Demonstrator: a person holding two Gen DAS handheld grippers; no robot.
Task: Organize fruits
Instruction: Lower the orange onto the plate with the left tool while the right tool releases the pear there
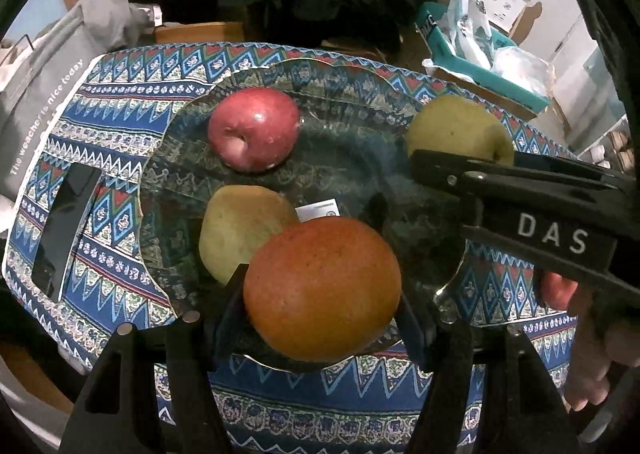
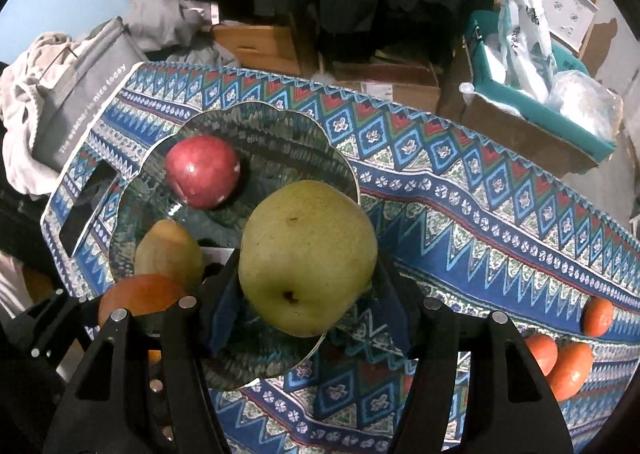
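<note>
1. Left gripper (image 1: 322, 308) clamps an orange-red round fruit (image 1: 322, 288) between its two fingers, above the near rim of the glass plate (image 1: 360, 126).
2. Right gripper (image 2: 308, 294) clamps a large yellow-green pear (image 2: 308, 256) with a dark dimple at its lower end, held over the plate's right edge.
3. Fruit count on the plate: one red apple (image 1: 254, 128), glossy with a pale hollow, and one smaller yellow-green pear (image 1: 240, 228); a white label (image 1: 318, 209) lies beside that pear.
4. Plate: one, dark, scalloped, resting on the blue patterned tablecloth (image 2: 460, 194).
5. Right wrist view alone shows three small orange fruits (image 2: 568, 366) near the cloth's right edge.
6. Left wrist view alone shows the right gripper's side, lettered "DAS".
7. One black phone (image 1: 66, 230) lies at the cloth's left end.
</note>
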